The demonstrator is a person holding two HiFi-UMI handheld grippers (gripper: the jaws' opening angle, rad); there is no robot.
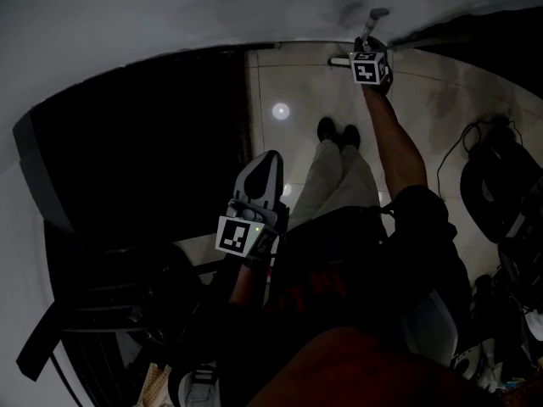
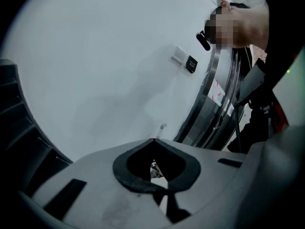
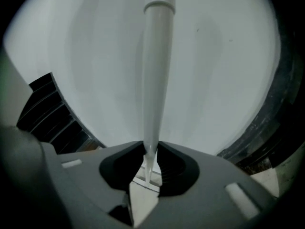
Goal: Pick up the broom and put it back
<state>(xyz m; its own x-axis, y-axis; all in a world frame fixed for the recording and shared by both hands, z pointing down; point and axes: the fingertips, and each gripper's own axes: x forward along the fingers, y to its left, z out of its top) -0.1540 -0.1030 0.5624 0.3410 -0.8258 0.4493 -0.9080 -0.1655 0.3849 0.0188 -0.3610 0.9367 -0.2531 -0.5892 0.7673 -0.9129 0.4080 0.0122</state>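
The broom's pale grey handle (image 3: pixel 153 80) stands upright against a white wall, with an orange band at its top end. My right gripper (image 3: pixel 149 149) is shut on its lower, thinner part, the dark pads pressing on both sides. In the head view that right gripper (image 1: pixel 371 47) reaches far forward to the wall's foot, and the handle (image 1: pixel 372 22) shows just beyond it. My left gripper (image 1: pixel 266 163) hangs lower and nearer, by the person's legs. In its own view the left gripper (image 2: pixel 154 141) is shut with nothing in it; the handle's tip (image 2: pixel 162 129) shows beyond.
A large black piece of furniture (image 1: pixel 144 142) fills the left. Dark gear and cables (image 1: pixel 501 185) lie on the pale tiled floor at the right. A wall switch (image 2: pixel 185 60) and a metal-framed door (image 2: pixel 220 94) are near. Black slats (image 3: pixel 50 109) stand left of the handle.
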